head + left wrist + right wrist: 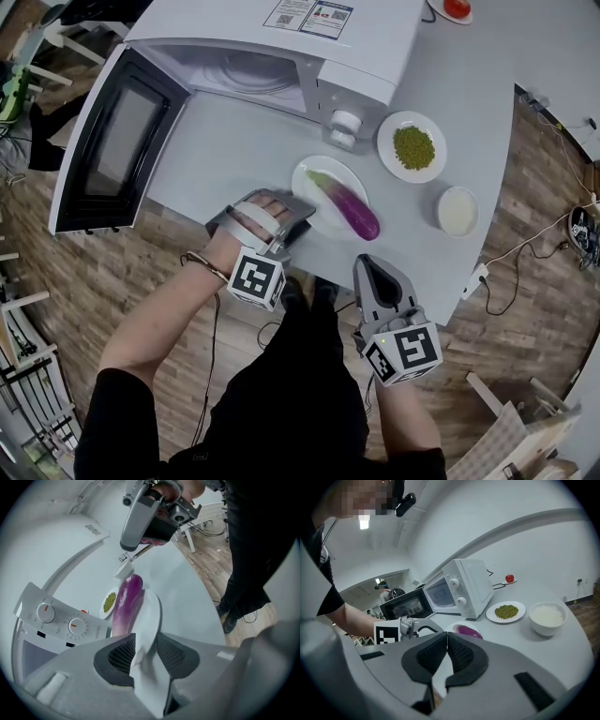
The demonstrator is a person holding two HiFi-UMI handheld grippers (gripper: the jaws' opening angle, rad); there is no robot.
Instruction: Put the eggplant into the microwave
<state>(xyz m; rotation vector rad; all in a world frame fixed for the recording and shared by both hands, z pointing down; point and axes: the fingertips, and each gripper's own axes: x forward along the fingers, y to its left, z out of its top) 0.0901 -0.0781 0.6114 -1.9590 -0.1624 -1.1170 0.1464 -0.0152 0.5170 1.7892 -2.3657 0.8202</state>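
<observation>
A purple eggplant (347, 206) lies on a white oval plate (314, 178) on the grey table, in front of the white microwave (272, 56), whose door (112, 141) stands wide open to the left. My left gripper (291, 220) is shut on the plate's near-left rim. In the left gripper view the plate's edge (150, 620) is pinched between the pads, with the eggplant (126, 604) just beyond. My right gripper (375, 267) hangs shut and empty off the table's front edge, short of the plate. The right gripper view shows the eggplant (466, 631) past its closed tips (446, 656).
A plate of green beans (413, 147) sits right of the microwave's dials, and a white bowl (457, 210) stands near the table's right edge. A red tomato (457, 7) lies on a dish at the back. Cables run over the wooden floor (525, 253).
</observation>
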